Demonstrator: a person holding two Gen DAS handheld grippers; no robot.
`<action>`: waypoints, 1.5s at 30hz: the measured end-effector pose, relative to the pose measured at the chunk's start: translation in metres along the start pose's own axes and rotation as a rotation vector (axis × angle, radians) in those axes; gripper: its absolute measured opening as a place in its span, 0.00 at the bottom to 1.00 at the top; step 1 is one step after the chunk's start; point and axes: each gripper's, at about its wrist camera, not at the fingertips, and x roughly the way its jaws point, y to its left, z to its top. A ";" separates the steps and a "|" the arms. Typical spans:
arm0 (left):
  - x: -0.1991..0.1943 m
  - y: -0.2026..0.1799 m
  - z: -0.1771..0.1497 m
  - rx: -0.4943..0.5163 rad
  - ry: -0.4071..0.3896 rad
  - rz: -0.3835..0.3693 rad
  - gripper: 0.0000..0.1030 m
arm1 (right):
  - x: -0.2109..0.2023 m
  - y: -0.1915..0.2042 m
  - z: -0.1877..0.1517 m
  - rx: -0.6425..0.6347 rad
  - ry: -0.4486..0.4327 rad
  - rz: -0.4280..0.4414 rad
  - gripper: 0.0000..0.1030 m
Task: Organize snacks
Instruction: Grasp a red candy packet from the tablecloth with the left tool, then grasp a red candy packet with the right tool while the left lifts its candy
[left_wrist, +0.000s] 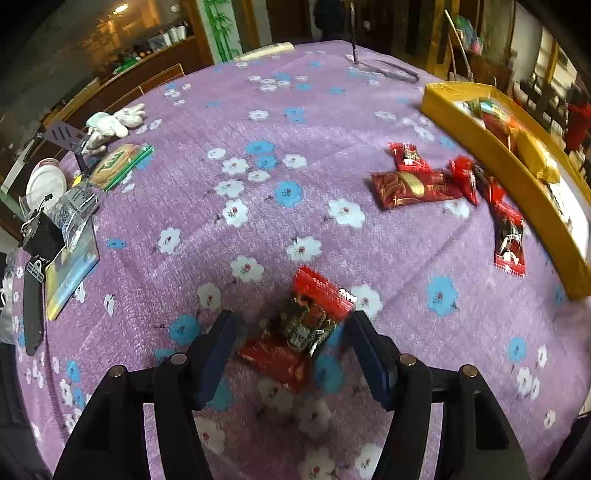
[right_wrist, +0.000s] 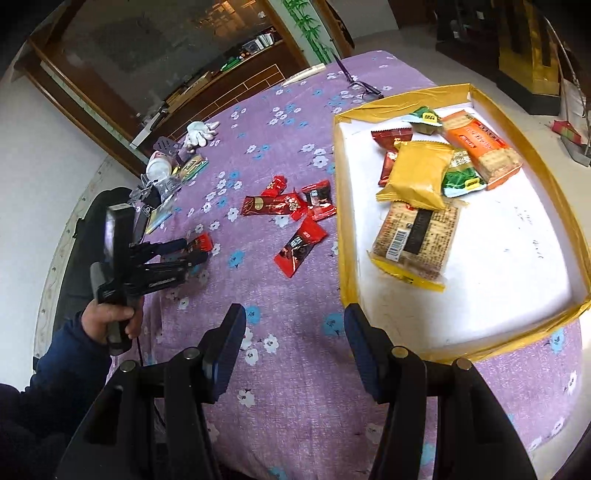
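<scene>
I'm lowering the left tongs (left_wrist: 291, 332), half open, around a red snack packet (left_wrist: 306, 325) near the worktop's (left_wrist: 258, 110) left edge without pinching it yet, while the right tongs (right_wrist: 295, 328) are hanging empty and half open by the yellow tray (right_wrist: 341, 258), so next I'm squeezing and carrying it over there.

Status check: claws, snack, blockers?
Left claw straddling red snack packet, not clamped. Right claw open, empty. Yellow tray path unobstructed.

tablecloth (left_wrist: 295, 122): woven cloth, matt | snack packet (left_wrist: 306, 325): glossy foil | box (right_wrist: 517, 258): paper-taped card
</scene>
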 end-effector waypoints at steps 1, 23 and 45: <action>0.000 0.000 0.000 -0.022 -0.005 0.001 0.53 | -0.001 0.000 0.002 -0.001 -0.001 0.000 0.54; -0.056 -0.010 -0.046 -0.240 -0.077 -0.126 0.32 | 0.146 0.032 0.061 0.050 0.301 -0.218 0.44; -0.028 -0.032 -0.046 -0.094 -0.009 -0.095 0.25 | 0.122 0.080 0.025 -0.249 0.190 -0.176 0.17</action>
